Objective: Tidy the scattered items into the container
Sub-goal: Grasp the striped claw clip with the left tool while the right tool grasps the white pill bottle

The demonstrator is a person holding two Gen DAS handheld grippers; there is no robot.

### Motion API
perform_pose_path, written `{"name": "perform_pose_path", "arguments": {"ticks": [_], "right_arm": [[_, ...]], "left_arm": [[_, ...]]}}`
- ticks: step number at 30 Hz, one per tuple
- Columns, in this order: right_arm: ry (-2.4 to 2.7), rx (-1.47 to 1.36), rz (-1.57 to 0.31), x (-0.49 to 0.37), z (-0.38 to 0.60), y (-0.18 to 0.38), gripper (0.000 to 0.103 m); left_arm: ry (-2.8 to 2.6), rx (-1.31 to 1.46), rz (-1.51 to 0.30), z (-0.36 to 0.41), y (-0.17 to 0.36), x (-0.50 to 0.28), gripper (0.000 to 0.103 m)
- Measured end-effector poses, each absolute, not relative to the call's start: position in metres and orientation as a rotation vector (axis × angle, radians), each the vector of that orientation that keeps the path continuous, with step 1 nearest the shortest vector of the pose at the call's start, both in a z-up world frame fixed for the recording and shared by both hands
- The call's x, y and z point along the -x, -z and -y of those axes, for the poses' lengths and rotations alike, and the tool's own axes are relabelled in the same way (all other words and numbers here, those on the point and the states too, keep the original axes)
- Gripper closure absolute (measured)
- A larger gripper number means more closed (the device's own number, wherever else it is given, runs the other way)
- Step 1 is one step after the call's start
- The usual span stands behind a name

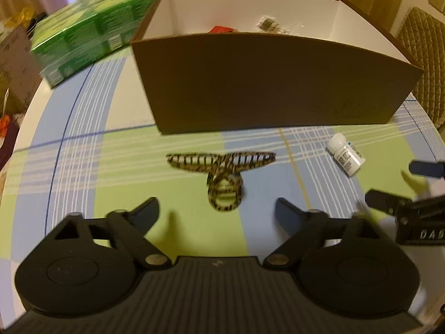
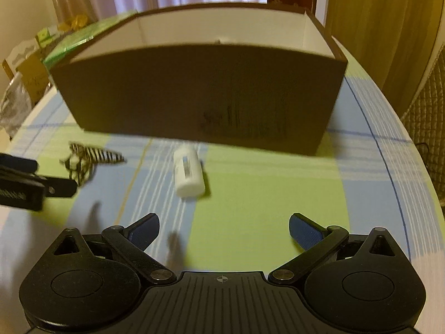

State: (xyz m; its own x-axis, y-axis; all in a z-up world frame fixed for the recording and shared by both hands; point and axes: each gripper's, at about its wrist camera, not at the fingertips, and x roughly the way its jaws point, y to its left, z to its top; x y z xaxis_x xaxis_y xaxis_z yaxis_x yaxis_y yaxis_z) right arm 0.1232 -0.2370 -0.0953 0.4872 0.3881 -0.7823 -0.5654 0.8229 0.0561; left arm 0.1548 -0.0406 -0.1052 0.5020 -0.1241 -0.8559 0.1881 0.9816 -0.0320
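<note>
A striped hair claw clip point(image 1: 222, 171) lies on the checked tablecloth just ahead of my left gripper point(image 1: 217, 213), which is open and holds nothing. A small white bottle point(image 1: 345, 154) lies on its side to the right. In the right wrist view the white bottle point(image 2: 188, 174) lies ahead and left of my open, bare right gripper point(image 2: 224, 229), and the clip point(image 2: 89, 161) is at the far left. The brown box point(image 1: 267, 83) with white inner walls stands behind both items; a red item point(image 1: 221, 29) and a small packet point(image 1: 268, 24) lie inside. The box point(image 2: 200, 94) fills the middle of the right wrist view.
A green wrapped pack point(image 1: 91, 30) sits left of the box. The right gripper point(image 1: 417, 208) shows at the left wrist view's right edge, and the left gripper point(image 2: 33, 183) shows at the right wrist view's left edge. A quilted chair back point(image 1: 425, 55) stands past the table's right edge.
</note>
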Motion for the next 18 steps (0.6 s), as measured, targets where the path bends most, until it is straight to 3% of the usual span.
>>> {"name": "perform_pose_path", "arguments": {"ticks": [1, 2, 3, 8, 12, 16, 18], "right_arm": [[-0.591, 0.217, -0.883, -0.125, 0.236, 0.094, 0.000], [-0.599, 0.212, -0.880, -0.127, 0.234, 0.093, 0.007], [-0.613, 0.204, -0.886, -0.130, 0.232, 0.092, 0.020], [-0.624, 0.195, -0.890, -0.135, 0.226, 0.091, 0.021], [-0.632, 0.197, -0.893, -0.136, 0.223, 0.092, 0.021], [-0.639, 0.196, -0.892, -0.137, 0.220, 0.091, 0.021], [-0.642, 0.197, -0.895, -0.137, 0.220, 0.091, 0.021]], "left_arm": [[0.192, -0.072, -1.030, 0.041, 0.107, -0.158, 0.033], [0.195, -0.073, -1.030, 0.042, 0.108, -0.162, 0.034], [0.199, -0.075, -1.029, 0.043, 0.109, -0.165, 0.034], [0.225, -0.082, -1.021, 0.048, 0.110, -0.174, 0.041], [0.236, -0.080, -1.036, 0.050, 0.115, -0.183, 0.063], [0.248, -0.082, -1.038, 0.052, 0.115, -0.184, 0.077], [0.250, -0.079, -1.037, 0.051, 0.115, -0.184, 0.078]]}}
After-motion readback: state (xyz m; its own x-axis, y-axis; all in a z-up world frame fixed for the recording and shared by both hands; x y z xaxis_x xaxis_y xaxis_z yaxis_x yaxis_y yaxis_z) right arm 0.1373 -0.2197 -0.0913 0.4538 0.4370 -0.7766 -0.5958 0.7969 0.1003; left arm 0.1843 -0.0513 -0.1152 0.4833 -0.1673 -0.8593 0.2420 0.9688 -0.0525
